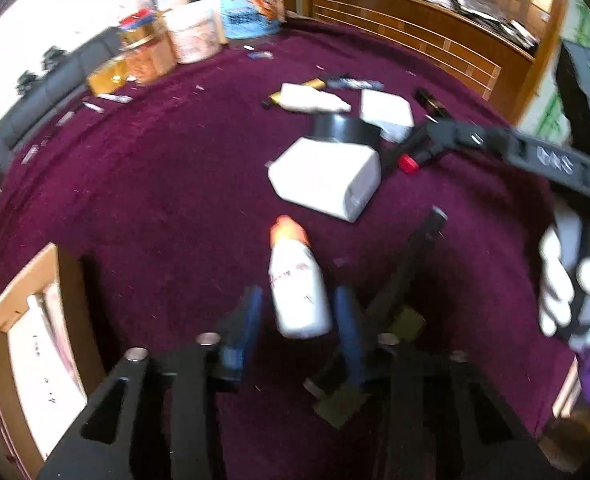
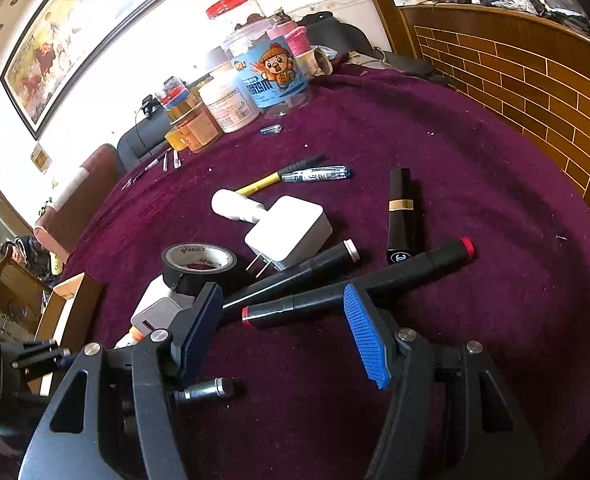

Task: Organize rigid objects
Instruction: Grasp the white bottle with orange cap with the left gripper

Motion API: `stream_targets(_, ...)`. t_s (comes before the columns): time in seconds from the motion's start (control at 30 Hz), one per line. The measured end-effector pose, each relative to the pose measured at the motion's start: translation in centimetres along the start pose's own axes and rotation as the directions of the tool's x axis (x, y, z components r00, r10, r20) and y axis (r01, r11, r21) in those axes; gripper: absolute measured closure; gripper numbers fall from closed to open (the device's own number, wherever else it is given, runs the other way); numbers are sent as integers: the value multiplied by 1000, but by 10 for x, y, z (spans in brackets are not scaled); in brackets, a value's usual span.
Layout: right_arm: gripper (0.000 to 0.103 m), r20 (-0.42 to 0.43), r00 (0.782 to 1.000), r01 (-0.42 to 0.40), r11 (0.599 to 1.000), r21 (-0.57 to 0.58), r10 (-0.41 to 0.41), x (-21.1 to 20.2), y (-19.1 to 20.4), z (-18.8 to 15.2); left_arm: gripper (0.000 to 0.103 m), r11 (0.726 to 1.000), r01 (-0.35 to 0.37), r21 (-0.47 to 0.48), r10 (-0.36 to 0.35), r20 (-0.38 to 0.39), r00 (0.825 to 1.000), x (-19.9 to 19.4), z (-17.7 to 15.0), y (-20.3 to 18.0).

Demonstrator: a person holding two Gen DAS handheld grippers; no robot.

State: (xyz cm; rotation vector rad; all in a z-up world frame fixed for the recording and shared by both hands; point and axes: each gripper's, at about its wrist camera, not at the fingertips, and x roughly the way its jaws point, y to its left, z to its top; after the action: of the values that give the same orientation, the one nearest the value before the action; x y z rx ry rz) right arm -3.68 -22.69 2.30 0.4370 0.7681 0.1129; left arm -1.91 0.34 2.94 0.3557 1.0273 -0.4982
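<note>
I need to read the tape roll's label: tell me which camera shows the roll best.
The right wrist view: the black tape roll is sharp, its printed core facing the camera. The left wrist view shows it blurred, farther off, partly behind a white charger.

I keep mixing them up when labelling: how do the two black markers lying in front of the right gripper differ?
The red-capped marker lies nearer the right gripper, its barrel passing just behind the blue right finger pad; the white-tipped marker lies behind it, its thin end near the black tape roll. The red-capped marker shows red at both ends, the white-tipped marker one white end. Both are black, lie flat on the purple cloth and slant the same way.
</note>
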Motion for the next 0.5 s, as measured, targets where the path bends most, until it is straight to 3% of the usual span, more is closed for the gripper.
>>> stream_targets(0.07,41,-3,1000,-3,1000,3,3,0,-1,0,59,999,-35,-10,35,0,999,7,4,1)
stream_targets(0.2,41,-12,1000,-7,1000,11,7,3,-2,1,59,996,-45,-71,43,-33,999,25,6,3)
stream_targets(0.37,41,-26,1000,-9,1000,16,10,6,-4,1,58,990,-36,-138,34,-15,999,25,5,7)
stream_targets(0.4,41,-35,999,-8,1000,17,9,8,-4,1,60,986,-42,-159,39,-18,999,24,5,9)
stream_targets(0.43,41,-42,999,-8,1000,20,9,9,-4,1,74,983,-41,-180,39,-15,999,23,4,11)
stream_targets(0.47,41,-48,999,-6,1000,23,7,10,-5,1,81,979,-29,-202,28,-9,1000,20,3,13)
stream_targets(0.5,41,-53,999,-5,1000,28,6,11,-6,1,81,975,-13,-223,14,3,1000,16,2,16)
